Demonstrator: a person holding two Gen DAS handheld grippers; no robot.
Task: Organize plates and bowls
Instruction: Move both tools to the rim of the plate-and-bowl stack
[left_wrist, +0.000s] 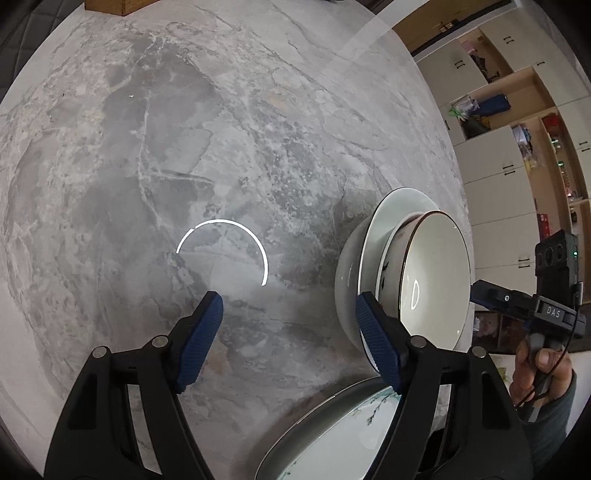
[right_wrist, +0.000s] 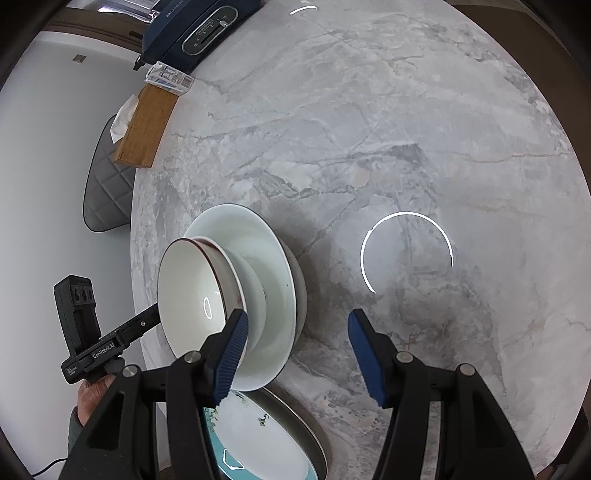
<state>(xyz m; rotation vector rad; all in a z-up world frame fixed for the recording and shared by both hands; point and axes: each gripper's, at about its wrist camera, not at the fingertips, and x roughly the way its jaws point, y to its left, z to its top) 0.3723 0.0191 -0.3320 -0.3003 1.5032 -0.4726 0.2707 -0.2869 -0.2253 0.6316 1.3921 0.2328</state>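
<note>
A: Left wrist view first. What's the left gripper doing?

B: Jaws wide, nothing btwn them, just bare marble table under the gap. Blue pads clear of everything.

A: And the crockery?

B: Stack sits to the right of that claw, beyond its right finger, which overlaps the stack's edge in the pic; contact can't be told. Dark-rimmed bowl nests in a white wide-rimmed bowl, w/ another white bowl underneath. Closer in, below the right finger, a floral plate, partly cut off by the frame.

A: Other hand visible?

B: Yes, far right: a hand holding the right gripper's handle, off the table edge. Cabinets behind.

A: Right wrist view?

B: Right gripper also open, middling-wide, empty; table shows btwn the pads. Stack is to its left: dark-rimmed bowl on the white wide-rimmed bowl, behind the left finger. Floral plate just below that finger, near the frame bottom.

A: Anything else?

B: Far beyond the claw, upper left: wooden tissue box and a dark blue appliance. The left gripper's handle and its hand at left.
</note>
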